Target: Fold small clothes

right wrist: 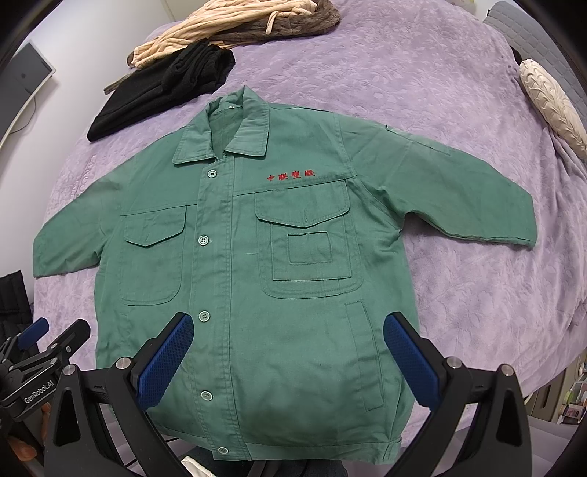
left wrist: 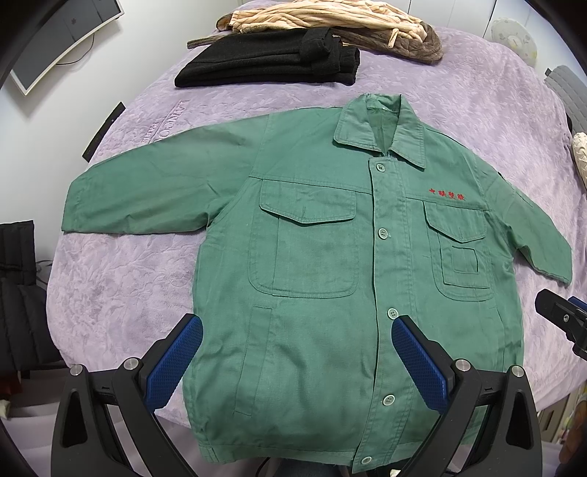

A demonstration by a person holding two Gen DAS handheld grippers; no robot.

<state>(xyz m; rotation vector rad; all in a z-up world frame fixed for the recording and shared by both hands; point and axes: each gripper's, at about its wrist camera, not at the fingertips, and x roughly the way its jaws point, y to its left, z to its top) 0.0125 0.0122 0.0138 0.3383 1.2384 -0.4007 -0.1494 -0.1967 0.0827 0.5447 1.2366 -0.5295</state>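
Left wrist view: green buttoned cotton work jacket (left wrist: 312,264) flat on purple bedspread (left wrist: 128,279), collar-to-hem axis running away from both tongs (hem nearest); left gripper (left wrist: 297,326) and right gripper (right wrist: 288,323) spread wide, grasping nothing.

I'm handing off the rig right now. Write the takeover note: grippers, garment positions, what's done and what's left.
Left hand-held gripper: open, empty, over the green jacket's hem.
Right hand-held gripper: open, empty, over the same hem.
Jacket lies flat, front up and buttoned, sleeves spread, on the purple bedspread.
Black garment lies folded near the far edge, next to a beige-and-brown garment.
Left: fold the jacket; no fold made yet.
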